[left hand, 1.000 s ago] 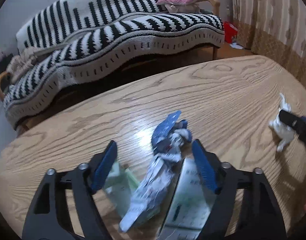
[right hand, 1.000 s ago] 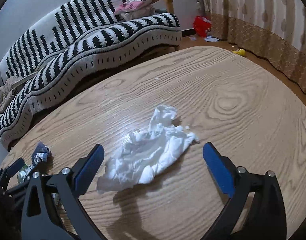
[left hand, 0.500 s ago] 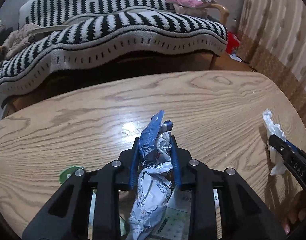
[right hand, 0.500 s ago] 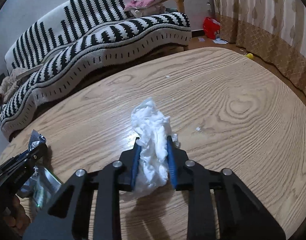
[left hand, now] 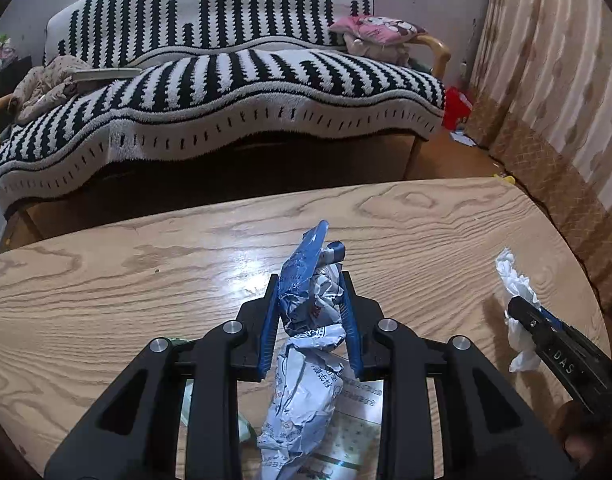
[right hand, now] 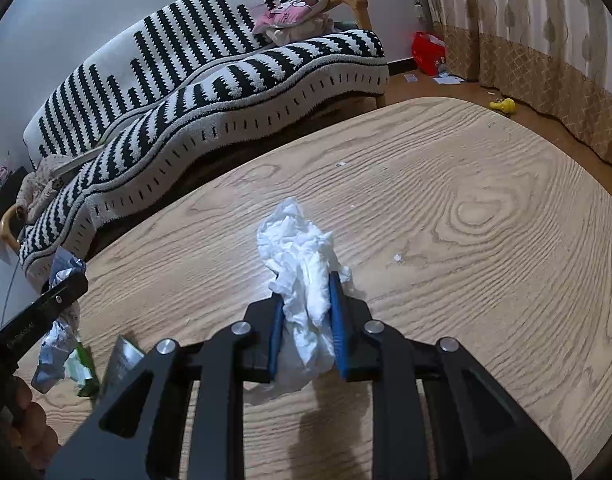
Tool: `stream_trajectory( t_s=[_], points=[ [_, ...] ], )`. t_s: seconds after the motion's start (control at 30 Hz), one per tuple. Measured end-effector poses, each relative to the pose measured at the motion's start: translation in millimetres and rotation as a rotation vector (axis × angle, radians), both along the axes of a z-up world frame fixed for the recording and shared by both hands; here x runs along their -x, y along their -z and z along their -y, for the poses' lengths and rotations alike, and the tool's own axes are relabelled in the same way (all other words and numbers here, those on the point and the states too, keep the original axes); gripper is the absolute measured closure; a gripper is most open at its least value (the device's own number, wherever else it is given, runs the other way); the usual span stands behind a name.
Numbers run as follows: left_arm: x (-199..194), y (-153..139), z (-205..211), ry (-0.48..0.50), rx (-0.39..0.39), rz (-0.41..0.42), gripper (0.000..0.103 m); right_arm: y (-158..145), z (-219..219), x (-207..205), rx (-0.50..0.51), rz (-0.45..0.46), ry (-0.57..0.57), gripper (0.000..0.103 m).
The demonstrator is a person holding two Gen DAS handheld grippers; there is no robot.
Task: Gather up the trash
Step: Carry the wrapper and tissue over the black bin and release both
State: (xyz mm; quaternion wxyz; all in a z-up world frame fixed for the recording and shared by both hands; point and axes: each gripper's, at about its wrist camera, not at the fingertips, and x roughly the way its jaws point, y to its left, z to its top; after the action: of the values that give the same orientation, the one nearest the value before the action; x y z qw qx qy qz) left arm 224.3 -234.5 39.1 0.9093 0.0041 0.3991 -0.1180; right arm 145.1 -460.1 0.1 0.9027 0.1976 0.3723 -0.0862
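the left gripper (left hand: 310,308) is clenched on a crumpled blue-and-white wrapper (left hand: 306,344), held just above the wooden table (left hand: 106,280). the right gripper (right hand: 306,312) pinches a wad of white tissue (right hand: 302,264) over the same table. a flat paper leaflet (left hand: 358,420) lies beneath the wrapper, and a striped sofa (left hand: 226,80) stands far behind.

The right gripper (left hand: 546,344), at the right side of the left wrist view, has white letters "DAS" on its black finger. The crumpled wrapper (left hand: 306,360) and the paper sheet (left hand: 358,420) carry print too small to read.
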Motion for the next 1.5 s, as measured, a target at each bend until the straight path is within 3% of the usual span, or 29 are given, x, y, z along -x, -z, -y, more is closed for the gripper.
stream_trajectory(
  t_s=[0.17,0.3,0.43,0.57,0.7,0.8,0.9,1.03,1.17,1.23,1.5],
  points=[
    [15,-20,6,0.018,-0.004,0.019,0.075,-18,8,17,-0.053,0.035,0.006,0.082],
    [50,-48,25,0.065,-0.01,0.066,0.075,-31,23,49,-0.146,0.071,0.017,0.082],
    [118,-75,51,0.187,0.045,0.064,0.075,-46,47,125,-0.209,0.156,0.051,0.082],
    [188,-78,87,0.289,0.036,0.034,0.075,-35,80,224,-0.191,0.153,0.108,0.082],
    [261,-48,146,0.407,0.024,-0.048,0.075,-22,128,321,-0.168,0.114,0.196,0.082],
    [317,-8,195,0.509,0.014,-0.141,0.075,-6,165,384,-0.183,0.076,0.282,0.082],
    [376,47,240,0.613,-0.016,-0.249,0.075,24,183,421,-0.187,-0.008,0.317,0.082],
    [417,98,259,0.696,-0.056,-0.309,0.075,68,189,461,-0.247,-0.104,0.332,0.082],
    [428,108,255,0.716,-0.061,-0.301,0.075,91,193,482,-0.283,-0.148,0.346,0.082],
    [428,106,254,0.714,-0.071,-0.27,0.075,94,194,486,-0.28,-0.156,0.349,0.082],
    [424,111,257,0.72,-0.08,-0.293,0.075,98,189,481,-0.293,-0.16,0.353,0.082]
  ],
)
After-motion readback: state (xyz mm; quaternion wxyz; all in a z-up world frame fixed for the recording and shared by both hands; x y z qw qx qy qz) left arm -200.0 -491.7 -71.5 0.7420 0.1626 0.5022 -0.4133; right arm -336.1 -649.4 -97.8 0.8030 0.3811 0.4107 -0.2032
